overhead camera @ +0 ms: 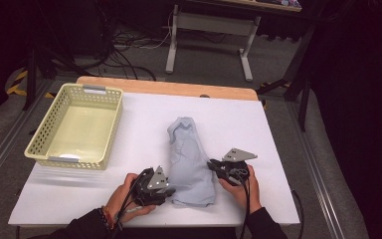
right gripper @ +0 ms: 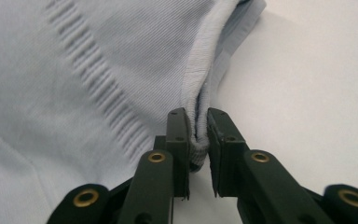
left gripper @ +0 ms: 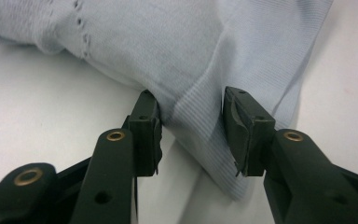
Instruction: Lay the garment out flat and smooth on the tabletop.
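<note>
Pale blue cloth [overhead camera: 191,162] lay bunched on the white table [overhead camera: 258,149], near the person's edge and to the right of the yellow basket [overhead camera: 77,124]. It stretched from the middle of the table back toward the person. Both forearms came in from the bottom of the high view, with a hand on each side of the cloth's near end. The left hand [overhead camera: 129,191] lay low on the table and turned its tongs toward the cloth from the left. The right hand [overhead camera: 238,186] pointed its tongs in from the right. The left gripper [left gripper: 191,133] had its jaws part way apart, with a fold of the cloth [left gripper: 191,51] lying between them, one pad touching it and the other just clear. The right gripper [right gripper: 198,140] had its jaws narrow, pinching the thick hem of the cloth [right gripper: 121,60]. No words or labels could be read on anything.
</note>
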`<state>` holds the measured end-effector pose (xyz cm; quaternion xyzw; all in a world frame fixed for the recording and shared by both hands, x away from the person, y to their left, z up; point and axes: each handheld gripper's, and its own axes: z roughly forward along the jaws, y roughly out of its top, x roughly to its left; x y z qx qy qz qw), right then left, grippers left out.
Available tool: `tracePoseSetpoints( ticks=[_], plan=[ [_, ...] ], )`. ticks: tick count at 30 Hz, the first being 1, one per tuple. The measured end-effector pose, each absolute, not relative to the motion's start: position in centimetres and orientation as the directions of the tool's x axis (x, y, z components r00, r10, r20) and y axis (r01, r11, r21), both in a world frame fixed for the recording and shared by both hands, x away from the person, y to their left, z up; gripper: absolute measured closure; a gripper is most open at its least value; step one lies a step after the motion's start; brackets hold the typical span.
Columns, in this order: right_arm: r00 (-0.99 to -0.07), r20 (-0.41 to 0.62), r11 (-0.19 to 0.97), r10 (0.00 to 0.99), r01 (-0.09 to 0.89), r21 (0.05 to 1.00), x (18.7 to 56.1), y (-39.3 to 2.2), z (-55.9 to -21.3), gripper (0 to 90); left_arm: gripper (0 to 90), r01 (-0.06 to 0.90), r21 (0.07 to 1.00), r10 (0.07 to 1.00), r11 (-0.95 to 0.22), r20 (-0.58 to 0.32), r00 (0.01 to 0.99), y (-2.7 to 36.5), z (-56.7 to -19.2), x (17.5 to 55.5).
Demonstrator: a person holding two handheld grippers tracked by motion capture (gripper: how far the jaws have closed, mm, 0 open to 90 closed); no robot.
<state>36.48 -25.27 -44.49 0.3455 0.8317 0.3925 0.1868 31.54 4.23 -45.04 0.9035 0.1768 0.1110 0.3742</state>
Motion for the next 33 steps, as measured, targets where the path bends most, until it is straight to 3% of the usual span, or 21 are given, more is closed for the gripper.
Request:
tracePoseSetpoints(
  ticks=[6,8,13,20,27,29,30,33],
  plan=[
    [-0.695,-0.049,0.47,0.717,0.431,0.77,35.9,-25.3,-44.7,82.0,71.8,0.221,0.729,0.378,-0.648,0.056,0.924,5.6,-44.7,30.4],
    [-0.695,-0.049,0.475,0.718,0.437,0.763,35.7,-25.2,-45.0,82.3,79.7,0.213,0.742,0.383,-0.635,0.063,0.922,5.9,-44.3,30.5],
    [-0.689,-0.059,0.481,0.722,0.439,0.759,35.6,-25.1,-45.3,82.1,84.0,0.207,0.807,0.414,-0.553,0.05,0.909,5.6,-43.1,31.8],
    [-0.689,-0.092,0.501,0.719,0.422,0.756,35.5,-24.7,-45.3,82.4,86.7,0.088,0.856,0.395,-0.51,0.142,0.908,2.2,-41.1,33.8],
    [-0.694,-0.113,0.514,0.711,0.403,0.758,35.2,-24.9,-45.1,82.6,89.2,0.133,0.789,0.398,-0.599,0.149,0.905,0.5,-44.1,35.7],
    [-0.698,-0.109,0.517,0.708,0.406,0.754,35.0,-25.0,-45.2,83.2,89.7,0.197,0.754,0.4,-0.626,0.094,0.912,1.1,-45.5,36.4],
    [-0.704,-0.111,0.524,0.702,0.404,0.75,34.9,-25.0,-45.2,83.5,89.9,0.218,0.797,0.399,-0.563,0.032,0.916,1.9,-46.3,36.6],
    [-0.706,-0.101,0.52,0.701,0.409,0.75,34.5,-25.1,-45.4,83.1,90.0,0.227,0.787,0.387,-0.573,0.016,0.922,2.1,-46.0,36.8]
  ],
)
